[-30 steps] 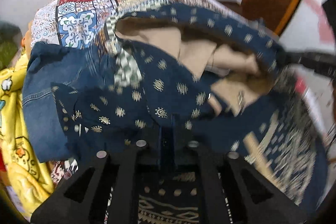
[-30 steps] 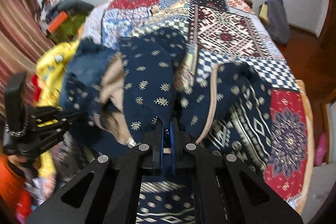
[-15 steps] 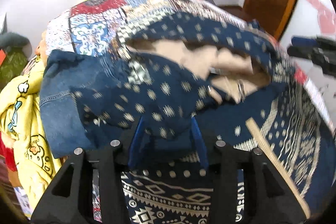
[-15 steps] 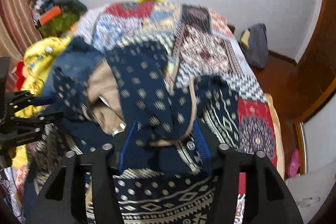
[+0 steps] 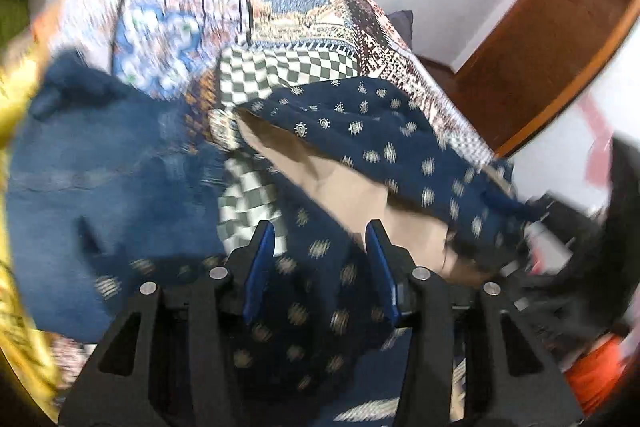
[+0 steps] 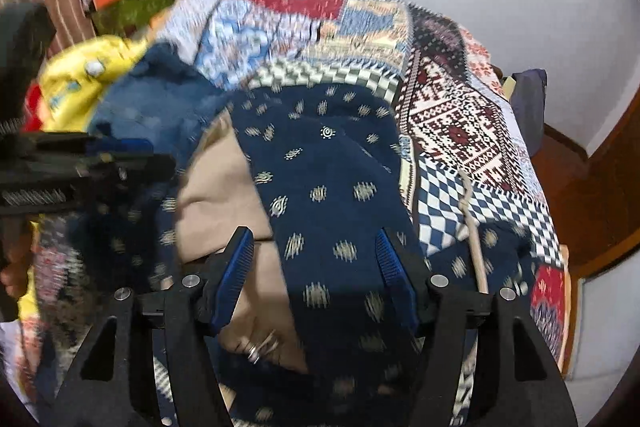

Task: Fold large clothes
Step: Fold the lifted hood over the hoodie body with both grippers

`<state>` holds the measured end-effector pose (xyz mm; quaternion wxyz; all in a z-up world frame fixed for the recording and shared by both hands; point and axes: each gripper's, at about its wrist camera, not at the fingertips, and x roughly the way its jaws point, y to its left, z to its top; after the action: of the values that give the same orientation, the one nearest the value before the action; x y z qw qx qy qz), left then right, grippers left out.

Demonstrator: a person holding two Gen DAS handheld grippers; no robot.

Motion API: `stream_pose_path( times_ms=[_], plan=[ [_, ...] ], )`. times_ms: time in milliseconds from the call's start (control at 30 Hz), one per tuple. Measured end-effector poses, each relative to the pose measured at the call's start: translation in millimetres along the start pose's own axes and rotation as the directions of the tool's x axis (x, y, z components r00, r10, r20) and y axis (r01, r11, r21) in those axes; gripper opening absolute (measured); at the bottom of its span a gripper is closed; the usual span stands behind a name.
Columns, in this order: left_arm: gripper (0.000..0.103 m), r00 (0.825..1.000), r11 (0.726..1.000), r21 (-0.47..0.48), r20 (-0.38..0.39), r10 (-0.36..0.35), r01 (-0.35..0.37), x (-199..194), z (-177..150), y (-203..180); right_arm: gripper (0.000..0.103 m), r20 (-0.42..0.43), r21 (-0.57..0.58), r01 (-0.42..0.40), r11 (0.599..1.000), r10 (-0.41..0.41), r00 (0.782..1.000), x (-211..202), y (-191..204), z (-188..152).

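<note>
Leftmost, yellow cloth (image 6: 80, 79) and denim (image 5: 100, 163) lie piled on the bed. Left claw (image 5: 320, 247) apart, not gripping. Navy patterned garment (image 6: 332, 179), tan lining showing, lies bunched on the patchwork bedspread (image 6: 452, 99) between both. Right claw (image 6: 316, 259) opening, pads clear of fabric.

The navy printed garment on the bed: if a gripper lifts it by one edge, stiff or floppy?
Likely floppy: the navy printed garment lies in soft folds over its tan lining. It would probably drape and sag. Probably not slippery: it stays bunched on the patchwork bedspread.
</note>
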<state>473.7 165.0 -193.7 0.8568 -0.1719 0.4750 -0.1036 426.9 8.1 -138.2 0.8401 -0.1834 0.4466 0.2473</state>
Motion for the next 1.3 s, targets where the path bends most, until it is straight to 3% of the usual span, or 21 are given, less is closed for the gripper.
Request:
stream_pose_path(
  times_ms=[133, 267, 300, 367, 433, 500, 567, 833, 967, 1167, 1300],
  plan=[
    [0.046, 1.0, 0.998, -0.056, -0.005, 0.028, -0.029, 27, 13, 10, 0.06, 0.011, -0.065, 0.065, 0.996, -0.064, 0.998, 18, 2, 5],
    [0.045, 1.0, 0.991, -0.132, -0.022, 0.017, -0.019, 47, 16, 23, 0.059, 0.019, -0.032, 0.02, 0.999, -0.02, 1.0, 26, -8, 7],
    [0.041, 0.999, 0.989, -0.146, -0.027, 0.02, -0.024, 49, 16, 25, 0.055, 0.029, -0.021, 0.016, 1.0, -0.016, 0.999, 26, -10, 7],
    [0.034, 0.999, 0.984, -0.173, -0.033, 0.028, -0.033, 54, 16, 29, 0.031, 0.037, 0.015, 0.016, 1.0, -0.017, 0.999, 26, -17, 8],
    [0.025, 0.999, 0.983, -0.179, -0.028, 0.026, -0.03, 54, 14, 30, 0.021, 0.045, 0.068, -0.011, 0.998, 0.008, 0.999, 26, -27, 8],
    [0.011, 0.999, 0.986, -0.16, -0.02, 0.045, -0.048, 51, 15, 26, 0.01, 0.057, 0.137, -0.06, 0.989, 0.052, 0.997, 20, -41, 6],
    [0.008, 0.997, 0.99, -0.123, -0.002, 0.075, -0.075, 41, 16, 19, 0.009, 0.079, 0.187, -0.079, 0.979, 0.065, 0.995, 9, -52, 3],
    [0.006, 0.98, 0.994, 0.058, 0.183, 0.077, -0.089, -51, 7, -39, 0.009, 0.162, 0.23, -0.148, 0.962, 0.112, 0.98, -61, -67, -12],
    [0.006, 0.969, 0.974, 0.192, 0.233, 0.076, -0.123, -96, -17, -78, 0.008, 0.2, 0.243, -0.211, 0.947, 0.164, 0.966, -99, -66, -31],
    [0.006, 0.976, 0.926, 0.328, 0.17, 0.136, -0.186, -107, -73, -100, 0.009, 0.154, 0.222, -0.235, 0.946, 0.204, 0.967, -120, -50, -71],
    [0.007, 0.983, 0.933, 0.311, 0.078, 0.166, -0.182, -88, -110, -84, 0.01, 0.078, 0.254, -0.224, 0.941, 0.211, 0.974, -106, -45, -103]
  ],
)
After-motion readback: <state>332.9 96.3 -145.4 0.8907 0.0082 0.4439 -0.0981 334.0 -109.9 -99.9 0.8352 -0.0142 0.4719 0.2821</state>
